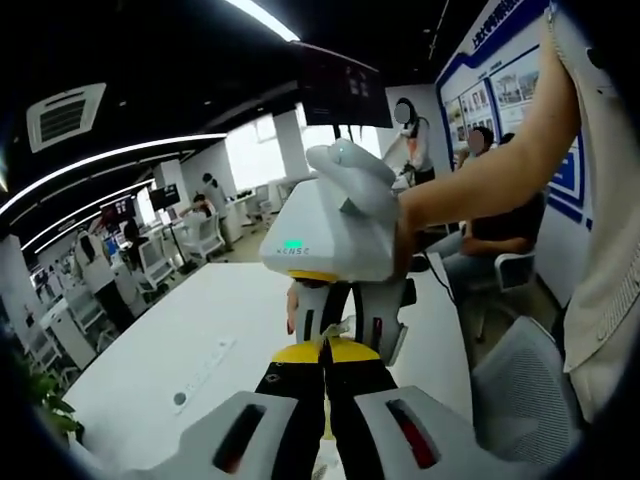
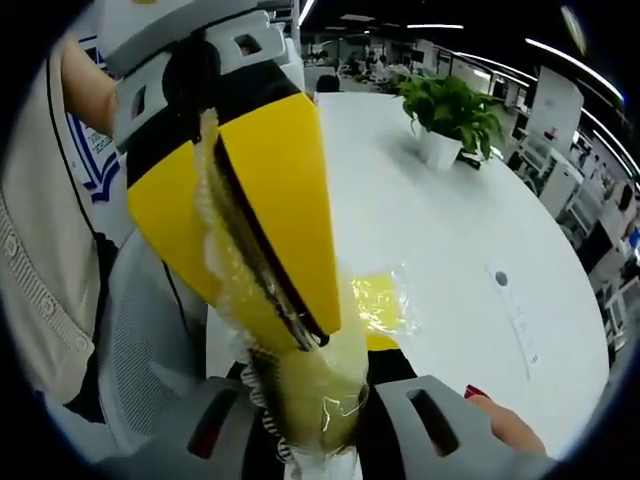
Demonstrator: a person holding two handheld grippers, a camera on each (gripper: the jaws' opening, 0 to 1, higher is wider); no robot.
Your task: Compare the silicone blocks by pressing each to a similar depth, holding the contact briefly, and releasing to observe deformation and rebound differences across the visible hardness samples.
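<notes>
Two grippers meet tip to tip over the white table (image 2: 450,230), a clear bag between them.

Left gripper (image 1: 328,345): its black, yellow-tipped jaws stand shut, and a scrap of clear film shows just beyond the tips; whether they pinch it I cannot tell. Right gripper (image 2: 305,400): jaws closed on the bag (image 2: 325,385), which holds a pale yellowish block and rises between them. In the right gripper view the left gripper comes in from the upper left, its yellow jaws closed on the bag's upper edge. A second, bright yellow block (image 2: 378,300) in clear wrap lies on the table just behind the bag. A potted plant (image 2: 450,115) stands at the table's far side. A fingertip (image 2: 500,420) rests by the right gripper's housing.
</notes>
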